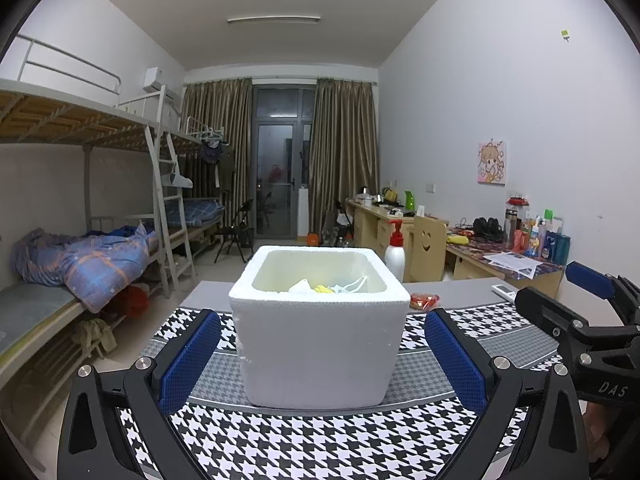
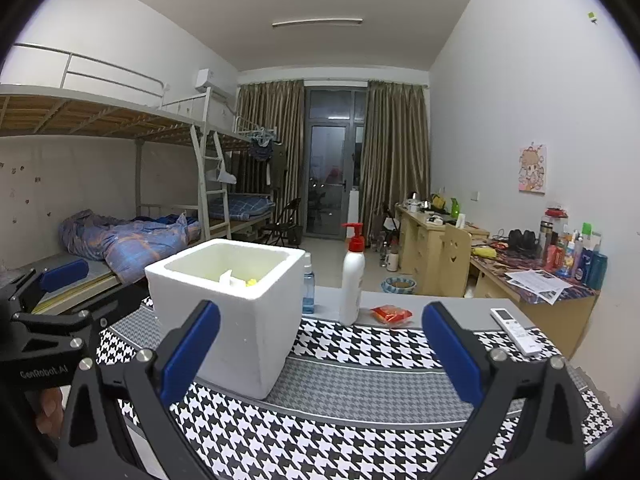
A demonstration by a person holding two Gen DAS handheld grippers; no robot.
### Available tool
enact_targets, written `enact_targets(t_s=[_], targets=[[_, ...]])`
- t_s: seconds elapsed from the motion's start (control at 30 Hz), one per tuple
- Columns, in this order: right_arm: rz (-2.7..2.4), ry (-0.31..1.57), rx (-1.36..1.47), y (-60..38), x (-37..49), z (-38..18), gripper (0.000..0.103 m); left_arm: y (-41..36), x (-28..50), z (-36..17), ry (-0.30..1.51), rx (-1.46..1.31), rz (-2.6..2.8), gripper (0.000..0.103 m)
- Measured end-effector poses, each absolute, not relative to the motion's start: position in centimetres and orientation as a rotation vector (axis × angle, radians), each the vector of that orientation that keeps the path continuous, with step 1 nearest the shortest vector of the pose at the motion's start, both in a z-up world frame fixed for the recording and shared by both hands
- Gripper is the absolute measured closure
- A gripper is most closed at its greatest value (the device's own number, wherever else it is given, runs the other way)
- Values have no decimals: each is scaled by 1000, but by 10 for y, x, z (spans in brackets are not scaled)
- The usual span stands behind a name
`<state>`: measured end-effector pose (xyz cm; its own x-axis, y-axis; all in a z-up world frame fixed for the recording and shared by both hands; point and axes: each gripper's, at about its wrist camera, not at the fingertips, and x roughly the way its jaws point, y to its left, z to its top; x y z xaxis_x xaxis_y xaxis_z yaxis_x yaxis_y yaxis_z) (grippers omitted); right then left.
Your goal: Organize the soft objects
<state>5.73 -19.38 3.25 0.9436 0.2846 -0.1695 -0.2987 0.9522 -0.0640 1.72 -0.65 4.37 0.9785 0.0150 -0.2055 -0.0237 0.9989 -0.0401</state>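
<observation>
A white foam box (image 1: 318,332) stands on the houndstooth cloth (image 1: 320,448), holding white and yellow soft items (image 1: 324,289). My left gripper (image 1: 322,360) is open and empty, its blue pads on either side of the box's near face. In the right wrist view the box (image 2: 228,312) sits left of centre with a yellow item (image 2: 251,281) inside. My right gripper (image 2: 320,356) is open and empty, to the right of the box. A red packet (image 2: 392,315) lies on the table behind the cloth; it also shows in the left wrist view (image 1: 424,301).
A white pump bottle (image 2: 352,280) and a small blue bottle (image 2: 308,288) stand behind the box. A white remote (image 2: 516,330) lies at the right of the cloth (image 2: 360,400). Bunk beds stand at left, cluttered desks (image 2: 540,276) at right.
</observation>
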Motion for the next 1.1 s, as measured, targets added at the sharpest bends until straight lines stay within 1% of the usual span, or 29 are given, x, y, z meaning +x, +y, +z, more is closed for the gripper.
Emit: enact_targets(t_s=[0.4,1.1], targets=[[291,148,-91,-197,51,23,1,-11,8,36,172,-31,26,1],[291,164,-90,-202,34,8,1,-21,-13,24,187,-18,20,1]])
